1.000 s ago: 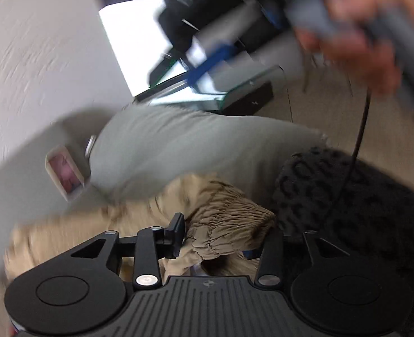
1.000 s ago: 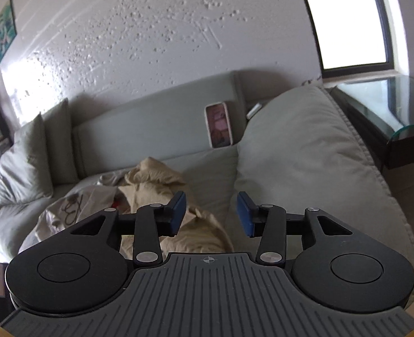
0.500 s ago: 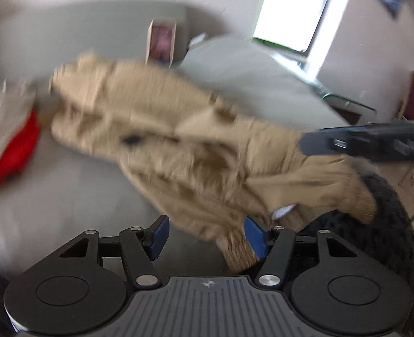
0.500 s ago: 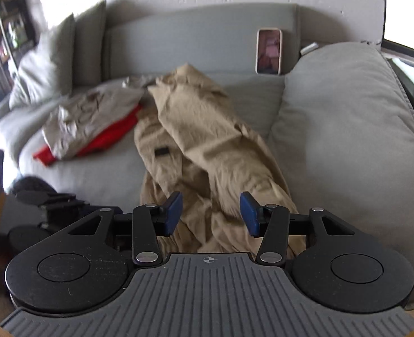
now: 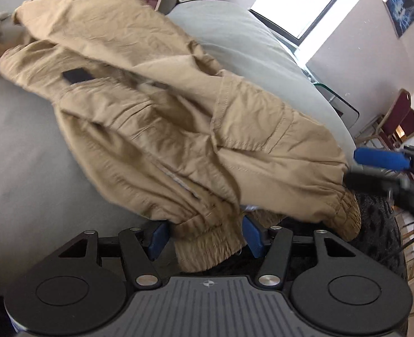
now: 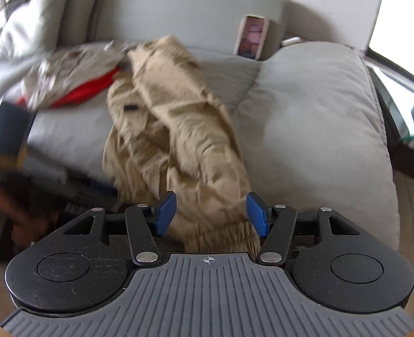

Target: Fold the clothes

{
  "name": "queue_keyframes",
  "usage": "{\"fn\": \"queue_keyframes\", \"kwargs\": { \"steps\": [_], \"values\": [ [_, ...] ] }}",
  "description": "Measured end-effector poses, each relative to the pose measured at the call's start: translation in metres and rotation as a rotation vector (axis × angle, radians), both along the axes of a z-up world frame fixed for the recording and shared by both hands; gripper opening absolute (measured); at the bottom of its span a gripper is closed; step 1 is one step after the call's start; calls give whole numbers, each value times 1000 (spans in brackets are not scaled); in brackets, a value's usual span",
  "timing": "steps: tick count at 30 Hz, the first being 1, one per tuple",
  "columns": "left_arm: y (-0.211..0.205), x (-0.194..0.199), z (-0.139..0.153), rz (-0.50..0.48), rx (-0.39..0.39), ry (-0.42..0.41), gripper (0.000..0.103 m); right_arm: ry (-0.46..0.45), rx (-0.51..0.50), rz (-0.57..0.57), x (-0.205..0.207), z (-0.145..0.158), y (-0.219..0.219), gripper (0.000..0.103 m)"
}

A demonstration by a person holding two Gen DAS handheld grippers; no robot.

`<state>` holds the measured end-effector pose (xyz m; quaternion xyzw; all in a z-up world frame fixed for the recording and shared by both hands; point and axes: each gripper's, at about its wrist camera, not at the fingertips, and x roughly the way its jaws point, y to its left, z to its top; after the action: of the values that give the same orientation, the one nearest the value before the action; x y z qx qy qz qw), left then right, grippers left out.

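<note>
Tan trousers [image 5: 164, 106] lie crumpled across a grey sofa seat [image 5: 18, 146], elastic cuffs hanging over the front edge. My left gripper [image 5: 205, 237] is open with one ribbed cuff [image 5: 207, 248] between its blue pads, not pinched. In the right wrist view the same trousers [image 6: 176, 129] run toward me, and my right gripper [image 6: 211, 213] is open around the other cuff [image 6: 229, 238]. The right gripper's blue pad [image 5: 381, 159] shows at the right of the left wrist view.
A beige garment over a red one [image 6: 74, 81] lies at the sofa's back left. A phone [image 6: 251, 36] leans on the backrest. A large grey cushion [image 6: 319, 118] fills the right side. A black fleecy item [image 5: 375, 241] hangs below the cuffs. Chairs [image 5: 398, 123] stand far right.
Both grippers moved in close to the trouser cuffs at the sofa's front edge. The left gripper swung round from the floor side and now has a cuff between its open fingers.
</note>
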<state>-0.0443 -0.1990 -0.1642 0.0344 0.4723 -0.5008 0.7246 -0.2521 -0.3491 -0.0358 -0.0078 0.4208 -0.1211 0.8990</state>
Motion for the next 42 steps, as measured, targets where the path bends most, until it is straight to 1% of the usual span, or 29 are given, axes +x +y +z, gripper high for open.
{"fn": "queue_keyframes", "kwargs": {
  "steps": [1, 3, 6, 8, 12, 14, 15, 16, 17, 18, 19, 20, 22, 23, 24, 25, 27, 30, 32, 33, 36, 39, 41, 42],
  "values": [
    [-1, 1, 0, 0, -5, 9, 55, 16, -33, 35, -2, -2, 6, 72],
    [-4, 2, 0, 0, -16, 26, 55, 35, -127, 96, -6, -9, 20, 79],
    [-2, 6, 0, 22, -34, 71, 54, 89, -283, 151, -6, -25, 36, 79],
    [-1, 6, 1, 30, -38, 81, 53, 129, -389, 182, -4, -37, 45, 79],
    [3, 2, 2, 20, -37, 59, 53, 178, -603, 268, 2, -57, 64, 78],
    [4, 2, 1, 17, -36, 53, 53, 180, -704, 303, 4, -64, 69, 72],
    [5, 2, 1, 15, -36, 51, 53, 175, -760, 303, 5, -67, 70, 65],
    [6, 2, 0, 16, -35, 50, 53, 162, -776, 285, 6, -66, 68, 54],
    [6, 2, 0, 18, -33, 49, 53, 148, -778, 263, 8, -63, 65, 47],
    [7, 1, 0, 19, -32, 49, 53, 115, -715, 206, 10, -54, 56, 35],
    [8, 1, 0, 20, -31, 48, 53, 75, -630, 136, 11, -44, 45, 24],
    [9, 1, 0, 22, -29, 48, 53, 35, -544, 68, 13, -33, 35, 21],
    [8, 1, -1, 34, -32, 58, 55, -17, -356, -64, 14, -19, 6, 21],
    [8, 1, -1, 40, -33, 65, 57, -37, -280, -113, 14, -15, -7, 21],
    [8, 2, -2, 45, -34, 71, 58, -54, -243, -158, 13, -12, -18, 19],
    [9, 2, -2, 52, -34, 81, 61, -71, -218, -203, 12, -11, -28, 17],
    [12, 3, -3, 71, -33, 104, 61, -98, -192, -314, 9, -9, -48, 14],
    [18, 5, -4, 101, -37, 132, 62, -141, -89, -488, -3, -8, -85, 12],
    [21, 5, -7, 110, -45, 142, 63, -173, -10, -570, -14, -7, -105, 12],
    [21, 5, -7, 112, -47, 144, 63, -188, 9, -603, -20, -7, -111, 12],
    [17, 4, -8, 118, -61, 149, 64, -211, 26, -659, -27, -8, -118, 12],
    [10, 2, -10, 113, -102, 180, 64, -222, 49, -666, -33, -9, -115, 12],
    [-2, 0, -9, 96, -133, 195, 65, -228, 54, -663, -34, -10, -115, 12],
    [-4, 1, -11, 105, -141, 203, 65, -229, 57, -661, -34, -12, -117, 12]
  ]
}}
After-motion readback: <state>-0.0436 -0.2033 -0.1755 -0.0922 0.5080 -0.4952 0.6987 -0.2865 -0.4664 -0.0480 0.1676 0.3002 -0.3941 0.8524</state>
